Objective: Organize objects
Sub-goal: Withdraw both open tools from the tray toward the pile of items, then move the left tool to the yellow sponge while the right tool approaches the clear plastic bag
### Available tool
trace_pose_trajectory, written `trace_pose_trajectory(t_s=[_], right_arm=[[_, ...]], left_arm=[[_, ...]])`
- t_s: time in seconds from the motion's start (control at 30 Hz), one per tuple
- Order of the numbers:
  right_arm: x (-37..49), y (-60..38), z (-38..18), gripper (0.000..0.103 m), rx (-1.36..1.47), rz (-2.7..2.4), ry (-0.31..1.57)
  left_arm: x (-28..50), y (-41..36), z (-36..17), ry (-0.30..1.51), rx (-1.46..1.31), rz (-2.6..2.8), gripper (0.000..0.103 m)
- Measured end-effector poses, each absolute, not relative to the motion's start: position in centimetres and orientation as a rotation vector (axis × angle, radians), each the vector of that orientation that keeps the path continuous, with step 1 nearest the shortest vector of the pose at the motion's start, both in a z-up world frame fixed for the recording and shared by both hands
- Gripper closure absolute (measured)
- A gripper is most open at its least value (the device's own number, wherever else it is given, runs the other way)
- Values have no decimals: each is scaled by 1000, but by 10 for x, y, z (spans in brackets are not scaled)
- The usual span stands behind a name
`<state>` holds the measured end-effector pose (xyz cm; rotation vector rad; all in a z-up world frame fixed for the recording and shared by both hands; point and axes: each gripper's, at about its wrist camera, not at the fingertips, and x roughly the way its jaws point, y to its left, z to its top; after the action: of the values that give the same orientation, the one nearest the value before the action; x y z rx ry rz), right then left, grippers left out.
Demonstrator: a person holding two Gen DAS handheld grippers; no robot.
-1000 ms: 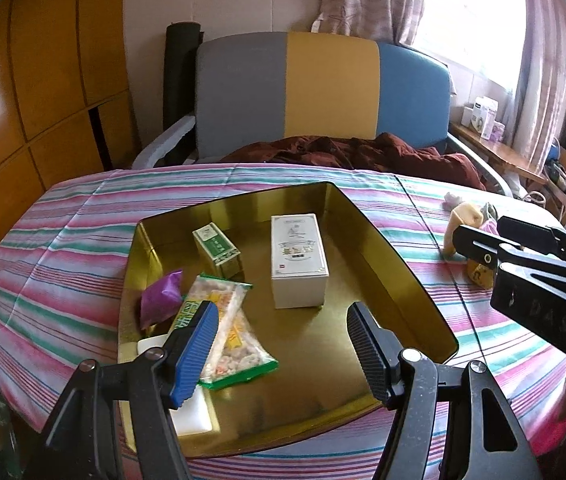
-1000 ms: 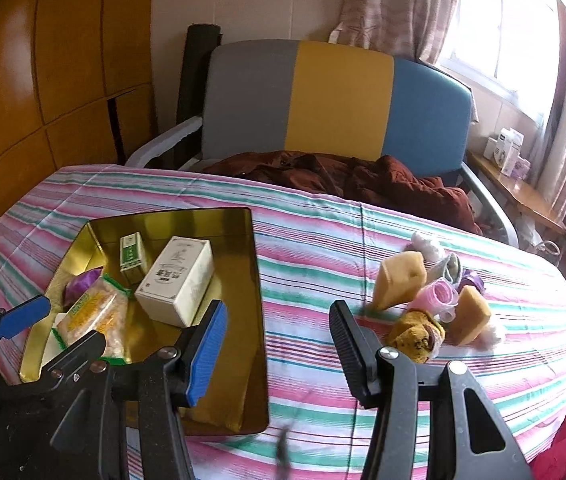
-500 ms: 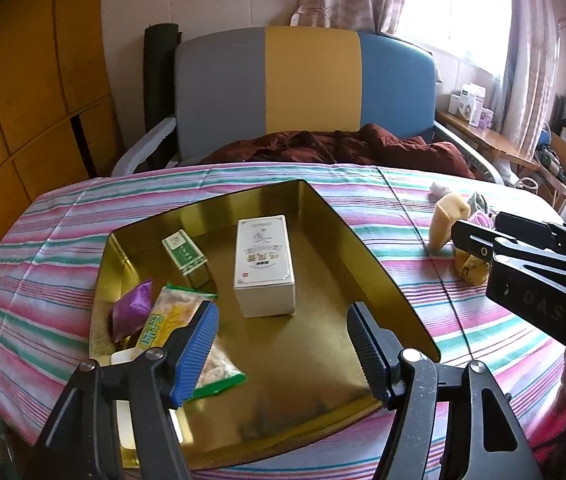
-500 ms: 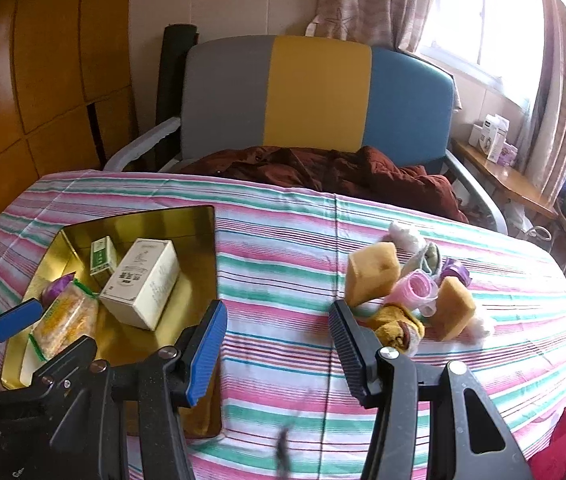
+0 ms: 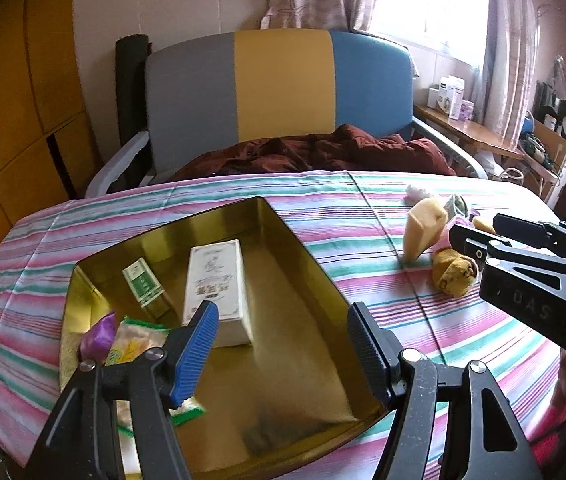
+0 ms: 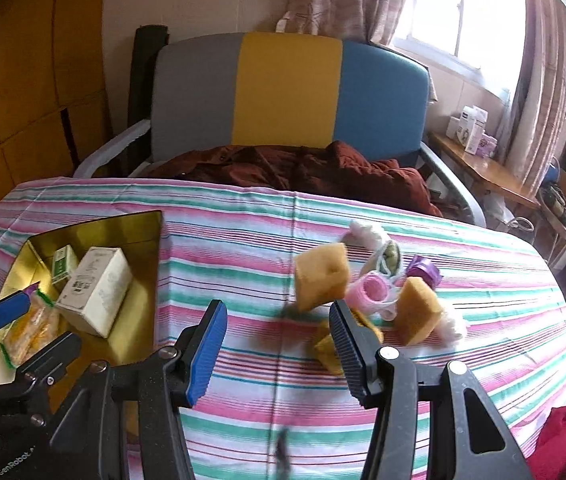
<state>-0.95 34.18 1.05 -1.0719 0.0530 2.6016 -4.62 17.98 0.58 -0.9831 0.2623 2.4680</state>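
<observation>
The counter [image 6: 243, 240] carries a cloth striped in pink, green and white. On its left part sits a shallow gold tray [image 5: 303, 264]. Inside the tray lie a white carton [image 5: 217, 280] flat on its broad face, a small green-and-white box [image 5: 143, 284] just beside it on the left, a purple pouch [image 5: 99, 336] and a clear snack bag with green edging [image 6: 27, 328] near the tray's near-left corner.

The left tool [image 5: 281, 344] hangs above the near half of the tray. Its two fingers stand wide apart, and nothing lies between them. One finger pad [image 5: 199, 348] is blue, the other black and ribbed.

The right tool [image 6: 277, 344] hangs over bare cloth between the tray and a cluster of small items. Its fingers are also spread wide and hold nothing.

The cluster lies on the right part of the counter, well apart from the tray. It holds two yellow sponge blocks [image 6: 321, 276] [image 6: 419, 308], a pink roll [image 6: 371, 292] between them, a purple roll [image 6: 425, 268] farther back, a white fluffy item [image 6: 365, 234] at the far edge, and a brown-yellow soft item [image 5: 453, 276] partly hidden behind the right tool's black finger in the right wrist view.

Beyond the counter stands a chair [image 6: 283, 88] with a grey, yellow and blue back; a dark red garment [image 6: 303, 168] lies on its seat.
</observation>
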Motion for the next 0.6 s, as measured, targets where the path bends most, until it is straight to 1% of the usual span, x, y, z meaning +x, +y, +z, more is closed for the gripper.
trace_pose_trajectory(t_s=[0.27,0.47,0.6], right_arm=[[-16,369,6,49,-1103,2568,41],[-32,435,-1,49,-1125,2456,96],[-35,486,-13,49,-1116,2386,207]], left_arm=[[-54,202,3,286,-980,2431,36],[-60,224,2,300,-969,2390,35],[-70,243,-2,281,-992,2341,35]])
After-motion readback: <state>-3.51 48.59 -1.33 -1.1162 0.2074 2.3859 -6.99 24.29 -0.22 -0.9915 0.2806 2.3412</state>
